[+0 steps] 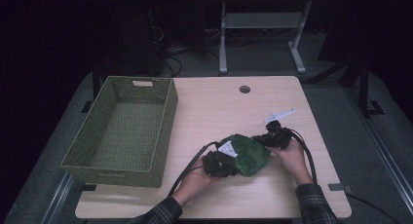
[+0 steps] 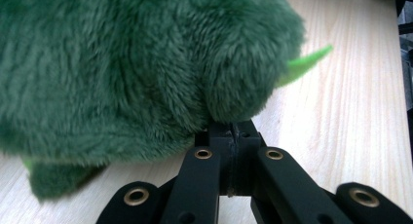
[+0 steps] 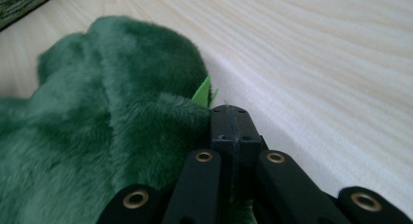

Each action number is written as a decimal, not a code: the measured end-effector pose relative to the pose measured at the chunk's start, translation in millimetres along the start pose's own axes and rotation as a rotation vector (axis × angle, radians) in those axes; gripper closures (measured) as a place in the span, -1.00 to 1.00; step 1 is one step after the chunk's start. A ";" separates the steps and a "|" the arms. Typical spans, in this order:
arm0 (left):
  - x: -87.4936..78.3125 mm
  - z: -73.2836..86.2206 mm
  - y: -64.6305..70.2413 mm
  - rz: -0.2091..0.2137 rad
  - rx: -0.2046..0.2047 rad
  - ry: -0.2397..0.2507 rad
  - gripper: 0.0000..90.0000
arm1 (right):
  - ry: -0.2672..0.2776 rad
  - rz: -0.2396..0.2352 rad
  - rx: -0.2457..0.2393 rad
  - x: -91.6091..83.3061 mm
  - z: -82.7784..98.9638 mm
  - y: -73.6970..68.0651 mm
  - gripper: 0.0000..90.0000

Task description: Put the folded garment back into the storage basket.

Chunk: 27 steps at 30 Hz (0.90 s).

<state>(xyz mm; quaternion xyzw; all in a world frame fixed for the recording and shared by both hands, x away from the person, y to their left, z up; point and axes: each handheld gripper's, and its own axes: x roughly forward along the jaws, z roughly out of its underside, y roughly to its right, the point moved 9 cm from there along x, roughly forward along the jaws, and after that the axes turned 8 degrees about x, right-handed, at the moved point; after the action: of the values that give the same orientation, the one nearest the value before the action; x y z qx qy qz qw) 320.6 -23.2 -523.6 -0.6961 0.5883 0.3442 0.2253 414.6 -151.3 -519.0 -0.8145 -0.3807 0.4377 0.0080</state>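
At the table's far left, a woven green basket is set. Near the middle front, a green plush toy is lain on the wood between the two tools. Its left edge is pinched by the left gripper, jaws pressed together; its right edge is met by the right gripper, likewise pressed together.

Dim room, grey floor, perhaps carpet.
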 end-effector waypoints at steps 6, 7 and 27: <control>-5.1 4.9 -4.7 -0.009 -0.009 -0.001 1.00 | 0.008 -0.005 0.000 -7.6 11.0 -5.8 1.00; -6.1 5.9 -5.9 -0.011 -0.013 -0.002 1.00 | 0.006 -0.007 0.009 -8.7 13.6 -7.4 1.00; -27.5 23.3 -34.6 -0.081 -0.041 -0.008 1.00 | -0.010 -0.022 -0.042 -23.3 53.8 -37.2 1.00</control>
<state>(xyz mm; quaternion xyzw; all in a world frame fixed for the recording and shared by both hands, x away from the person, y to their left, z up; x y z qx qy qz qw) 347.4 19.0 -521.7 -0.7226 0.5514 0.3496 0.2272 345.4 -156.8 -522.8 -0.8079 -0.3988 0.4338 -0.0061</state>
